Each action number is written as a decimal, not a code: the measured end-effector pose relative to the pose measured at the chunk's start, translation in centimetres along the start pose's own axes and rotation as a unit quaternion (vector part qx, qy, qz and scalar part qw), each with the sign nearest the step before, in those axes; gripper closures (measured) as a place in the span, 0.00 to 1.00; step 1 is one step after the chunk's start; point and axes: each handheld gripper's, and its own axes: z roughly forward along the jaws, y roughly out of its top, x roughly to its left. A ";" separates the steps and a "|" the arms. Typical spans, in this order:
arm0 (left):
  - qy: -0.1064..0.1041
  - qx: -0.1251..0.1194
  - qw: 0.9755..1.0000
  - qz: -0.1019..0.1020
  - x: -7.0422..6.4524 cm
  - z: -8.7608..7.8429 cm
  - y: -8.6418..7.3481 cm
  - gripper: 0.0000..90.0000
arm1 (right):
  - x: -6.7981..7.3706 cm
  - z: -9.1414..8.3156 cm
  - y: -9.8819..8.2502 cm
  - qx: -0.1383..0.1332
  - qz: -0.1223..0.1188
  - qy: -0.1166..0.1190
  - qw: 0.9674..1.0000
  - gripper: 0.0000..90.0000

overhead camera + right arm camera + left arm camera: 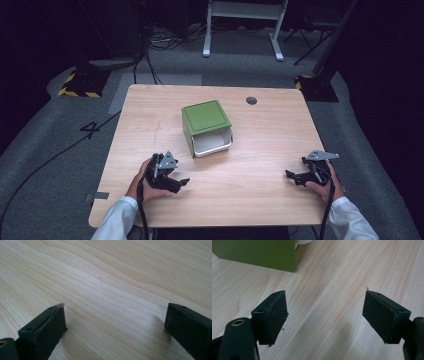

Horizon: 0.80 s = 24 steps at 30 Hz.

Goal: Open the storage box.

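A green box [206,120] with a white inner container showing at its open front sits near the middle of the wooden table [260,145]. My left gripper [182,182] rests on the table in front of the box and a little to its left. Its jaws point right and stand open with nothing between them. In the left gripper view the open left gripper [325,312] sits over bare wood, with the box's green side [257,252] at the upper left. My right gripper [292,175] lies near the table's front right, and in its own view this gripper [115,317] stands open over bare wood.
A dark round hole [251,100] sits in the tabletop near the far edge. Beyond the table are a white frame's legs [242,30], cables on the grey floor, and two yellow-and-black striped bases [80,82].
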 end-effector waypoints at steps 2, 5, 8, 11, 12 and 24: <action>0.001 0.000 1.000 0.003 -0.1 -0.1 0.1 0.25 | 0.0 0.0 0.0 0.000 0.000 0.000 1.000 0.04; 0.002 -0.008 1.000 0.004 -0.1 -0.4 0.3 0.25 | 0.0 0.0 0.0 0.000 0.000 0.000 1.000 0.04; 0.000 -0.017 1.000 0.004 -0.1 -0.5 0.6 0.25 | 0.0 0.0 0.0 0.000 0.000 0.000 1.000 0.04; 0.001 -0.017 1.000 0.015 -0.4 -0.5 1.2 0.25 | 0.0 0.0 0.0 0.000 0.000 0.000 1.000 0.04; 0.001 -0.017 1.000 0.015 -0.4 -0.5 1.2 0.25 | 0.0 0.0 0.0 0.000 0.000 0.000 1.000 0.04; -0.016 -0.043 0.998 0.040 -1.3 0.5 4.4 0.25 | 0.0 0.0 0.0 0.000 0.000 0.000 1.000 0.04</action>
